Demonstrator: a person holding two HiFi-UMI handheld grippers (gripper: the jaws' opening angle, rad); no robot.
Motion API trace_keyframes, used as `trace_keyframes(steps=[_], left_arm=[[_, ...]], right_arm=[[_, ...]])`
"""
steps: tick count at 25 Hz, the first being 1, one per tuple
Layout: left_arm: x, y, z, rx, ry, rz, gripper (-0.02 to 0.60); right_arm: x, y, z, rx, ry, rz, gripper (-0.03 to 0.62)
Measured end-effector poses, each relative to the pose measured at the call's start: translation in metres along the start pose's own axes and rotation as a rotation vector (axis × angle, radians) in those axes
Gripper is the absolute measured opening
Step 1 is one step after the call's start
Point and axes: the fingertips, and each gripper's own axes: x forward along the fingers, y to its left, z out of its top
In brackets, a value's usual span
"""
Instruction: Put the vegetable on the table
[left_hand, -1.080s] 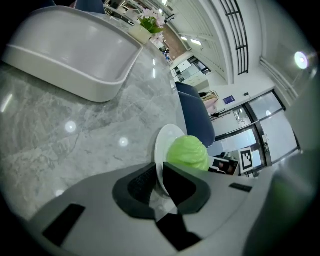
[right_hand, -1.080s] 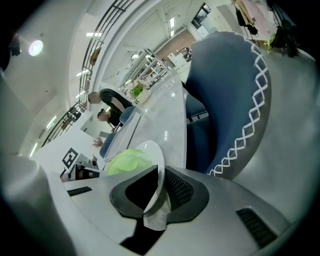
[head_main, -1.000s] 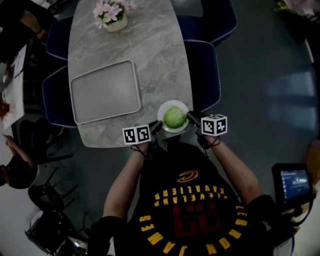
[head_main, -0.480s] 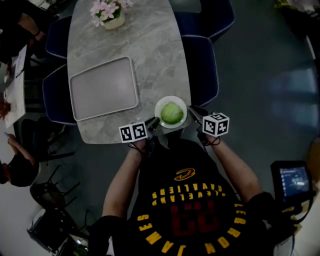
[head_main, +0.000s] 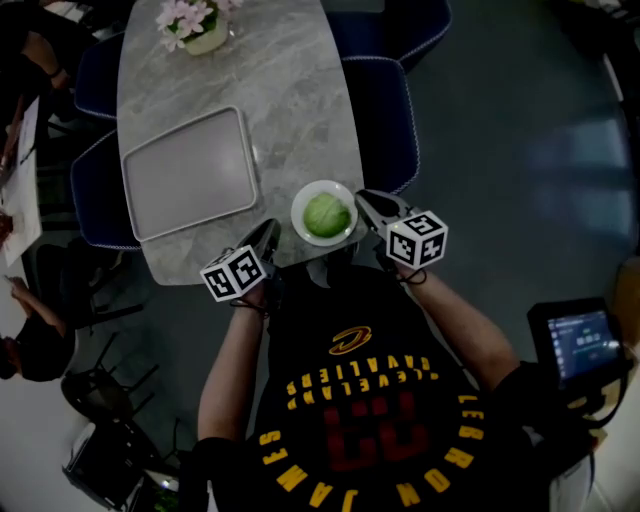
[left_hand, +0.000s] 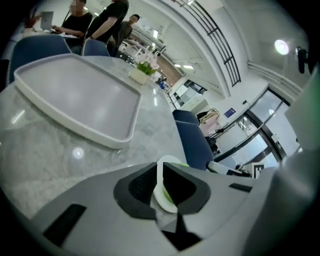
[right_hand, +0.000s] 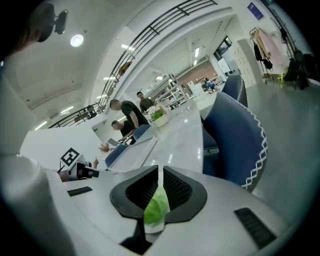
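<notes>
Both left gripper (left_hand: 160, 181) and right gripper (right_hand: 159, 194) clamp the plate (head_main: 301, 226) rim; only head view shows the whole cabbage (head_main: 326, 214)

A grey rectangular tray (head_main: 188, 172) lies to the left. A pot of pink flowers (head_main: 192, 25) stands beyond it, farther off. Blue chairs (head_main: 385, 120) stand on the right.

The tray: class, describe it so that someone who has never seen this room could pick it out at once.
Find the marble table. The tray lies on its left half, between the flower pot at the far end and the plate held at the near end. It alone is rectangular and empty; both neighbours are round.
</notes>
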Motion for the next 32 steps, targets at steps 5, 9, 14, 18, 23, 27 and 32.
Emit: trace_keyframes(steps=[5,9,14,18,23,27,32], left_arm=[[-0.028,-0.062,0.039,0.102,-0.125,-0.089,0.037],[-0.051,-0.117,0.057,0.273,-0.174,-0.147,0.037],[-0.081,-0.162,0.069,0.456,-0.223,-0.174,0.037],[-0.095,-0.169,0.082,0.497,-0.272,-0.201,0.037],[-0.133,-0.174,0.070,0.506,-0.265,-0.250,0.037],[-0.156,-0.158,0.090,0.535,-0.329,-0.257,0.037],[-0.191,-0.143,0.106,0.600,-0.384,-0.236,0.037]], right_arm=[[-0.002,0.049,0.051,-0.065,-0.102,0.083,0.035],[-0.013,0.085,0.080,-0.130,-0.150,0.148,0.035],[-0.025,0.122,0.101,-0.180,-0.177,0.198,0.035],[-0.018,0.158,0.118,-0.265,-0.179,0.259,0.034],[-0.039,0.220,0.107,-0.281,-0.169,0.299,0.005],[-0.021,0.257,0.115,-0.358,-0.187,0.335,0.005],[-0.012,0.298,0.126,-0.439,-0.248,0.345,0.005]])
